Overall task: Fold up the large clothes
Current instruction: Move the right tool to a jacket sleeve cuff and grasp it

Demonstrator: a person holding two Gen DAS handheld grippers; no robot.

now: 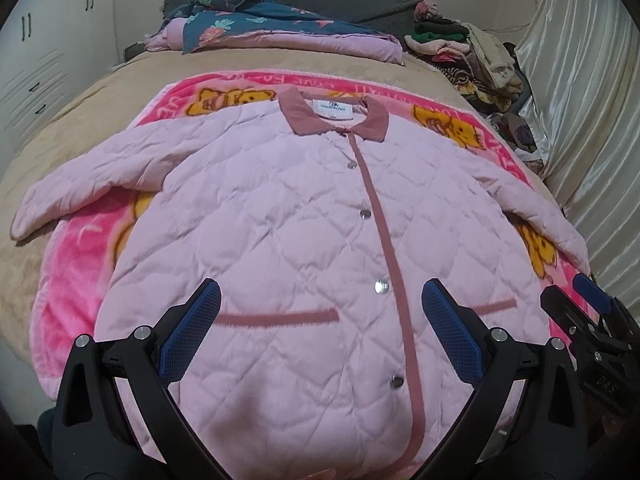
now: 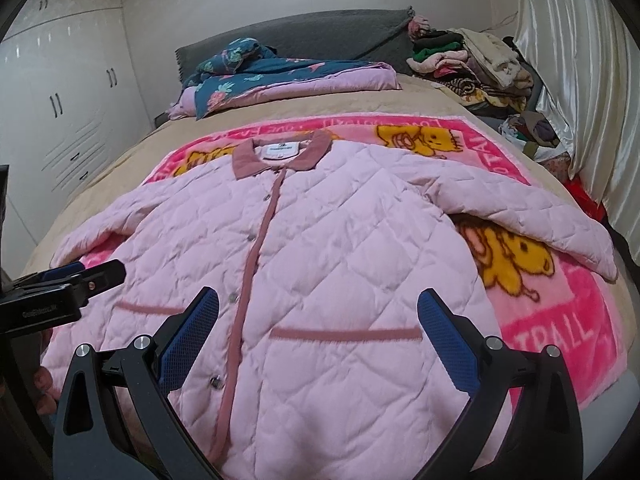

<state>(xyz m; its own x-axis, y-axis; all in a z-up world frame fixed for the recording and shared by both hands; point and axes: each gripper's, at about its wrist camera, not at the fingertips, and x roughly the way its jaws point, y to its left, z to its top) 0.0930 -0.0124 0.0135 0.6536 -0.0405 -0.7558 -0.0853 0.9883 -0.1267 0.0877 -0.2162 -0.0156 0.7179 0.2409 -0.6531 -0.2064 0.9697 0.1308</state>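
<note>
A pale pink quilted jacket [image 1: 280, 220] [image 2: 320, 248] lies flat and buttoned, front up, on a pink cartoon blanket [image 1: 80, 264] [image 2: 560, 312], collar away from me, both sleeves spread out sideways. My left gripper [image 1: 320, 320] hovers open over the jacket's lower front, blue pads wide apart, nothing between them. My right gripper [image 2: 318, 320] is open too, above the hem on the right pocket side. Each gripper shows at the edge of the other's view: the right gripper [image 1: 592, 312] and the left gripper [image 2: 80, 280].
The blanket lies on a beige bed cover [image 1: 52, 128] [image 2: 100, 184]. A folded blue floral quilt [image 1: 256, 20] [image 2: 280, 76] sits at the grey headboard. A heap of clothes [image 1: 472, 52] [image 2: 476, 64] fills the far right corner beside a satin curtain [image 1: 580, 100]. White wardrobes [image 2: 60, 100] stand left.
</note>
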